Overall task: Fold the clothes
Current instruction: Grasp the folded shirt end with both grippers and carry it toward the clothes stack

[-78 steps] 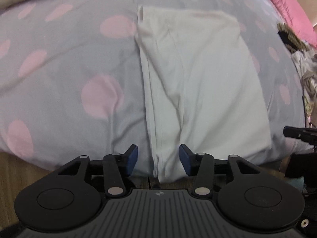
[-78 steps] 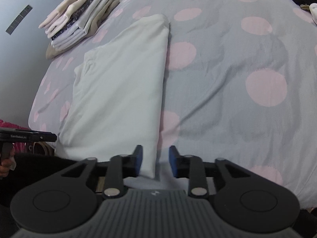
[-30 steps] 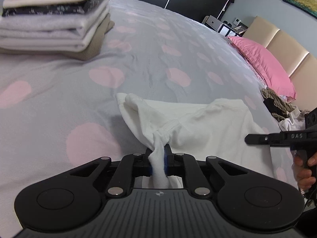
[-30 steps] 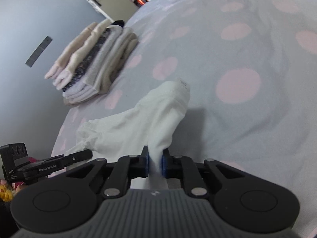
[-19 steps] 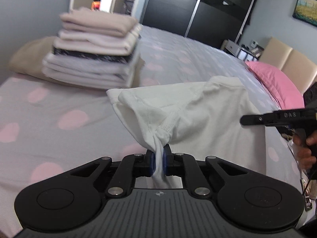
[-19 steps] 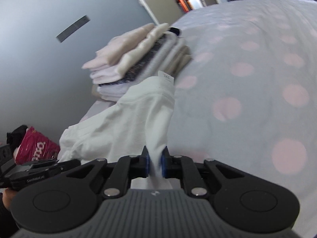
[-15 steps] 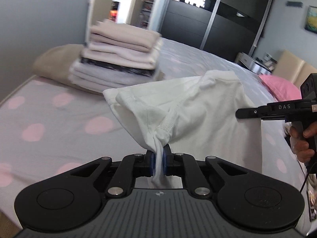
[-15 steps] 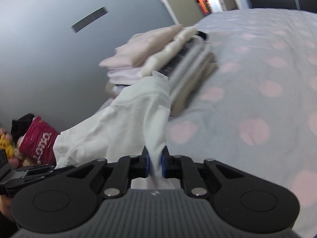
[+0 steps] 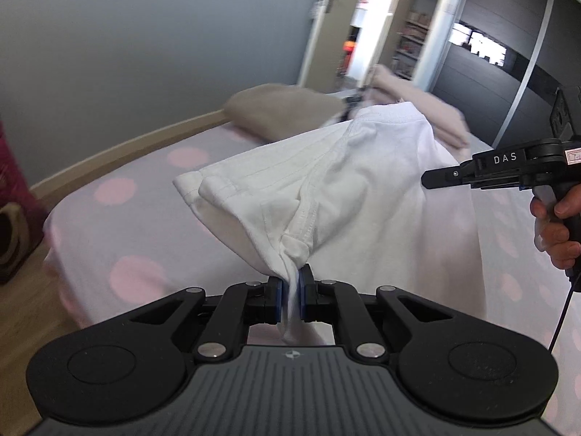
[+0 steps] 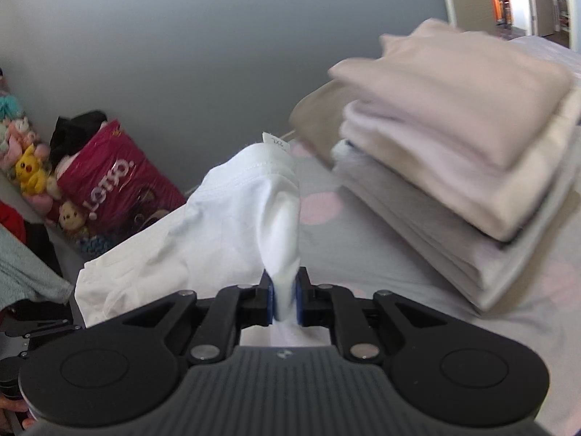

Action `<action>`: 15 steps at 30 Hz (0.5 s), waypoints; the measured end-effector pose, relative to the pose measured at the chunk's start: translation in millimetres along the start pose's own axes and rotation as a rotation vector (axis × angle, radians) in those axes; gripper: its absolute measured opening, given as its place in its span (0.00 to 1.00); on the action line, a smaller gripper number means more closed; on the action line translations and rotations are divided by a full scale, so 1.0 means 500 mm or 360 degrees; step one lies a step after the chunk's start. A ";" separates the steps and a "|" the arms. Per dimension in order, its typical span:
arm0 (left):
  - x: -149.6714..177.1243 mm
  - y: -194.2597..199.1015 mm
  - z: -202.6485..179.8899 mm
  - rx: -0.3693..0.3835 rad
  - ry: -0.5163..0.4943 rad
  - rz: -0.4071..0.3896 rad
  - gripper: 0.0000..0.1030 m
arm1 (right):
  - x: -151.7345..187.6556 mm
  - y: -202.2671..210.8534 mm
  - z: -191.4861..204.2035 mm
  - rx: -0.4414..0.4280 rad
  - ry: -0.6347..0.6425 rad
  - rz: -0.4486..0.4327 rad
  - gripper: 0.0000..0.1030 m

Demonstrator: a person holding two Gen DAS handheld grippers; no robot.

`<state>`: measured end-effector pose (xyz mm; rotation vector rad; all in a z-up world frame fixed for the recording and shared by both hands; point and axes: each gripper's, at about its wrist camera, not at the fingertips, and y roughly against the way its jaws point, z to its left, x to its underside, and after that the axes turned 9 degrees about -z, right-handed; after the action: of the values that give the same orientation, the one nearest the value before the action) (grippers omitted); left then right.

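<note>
A white T-shirt (image 9: 363, 181), already doubled into a narrow shape, hangs in the air above a bed with a grey, pink-spotted cover (image 9: 145, 196). At the bottom centre of the left wrist view, the left gripper (image 9: 289, 296) has its jaws clamped on a bunched corner of the shirt near a stitched seam. At the bottom centre of the right wrist view, the right gripper (image 10: 283, 303) is likewise pinched tight on another part of the cloth, with a small size tag (image 10: 275, 141) standing up at the shirt's far end. At the right edge of the left view, a hand (image 9: 557, 225) holds the other tool's handle. A stack of folded clothes (image 10: 464, 152), cream, pink and grey, fills the upper right of the right view, blurred. In my judgement several garments are finished and this shirt is mostly folded; it may need one more fold or just setting on the stack. A red bag (image 10: 116, 185) and plush toys sit at the left.
</note>
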<state>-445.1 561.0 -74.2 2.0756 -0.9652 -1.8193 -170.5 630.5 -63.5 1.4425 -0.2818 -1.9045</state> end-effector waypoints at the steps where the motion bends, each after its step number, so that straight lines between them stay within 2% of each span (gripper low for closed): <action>1: -0.001 -0.010 0.010 -0.0040 0.0012 0.0007 0.07 | -0.003 -0.026 0.006 -0.0009 0.0009 0.0017 0.13; 4: 0.000 -0.039 0.032 -0.0154 0.0024 0.0037 0.07 | -0.011 -0.097 0.023 -0.0044 0.0011 0.0048 0.12; 10: 0.014 -0.094 0.081 -0.0266 0.0119 0.0157 0.07 | -0.009 -0.220 0.047 -0.0034 0.0092 0.0132 0.12; 15: 0.018 -0.093 0.093 -0.0329 0.0078 0.0110 0.07 | -0.007 -0.278 0.041 -0.0026 0.0025 0.0129 0.12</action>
<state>-473.6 602.8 -117.0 1.9291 -0.7896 -1.7448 -245.5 727.5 -132.2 1.4135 -0.3116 -1.8254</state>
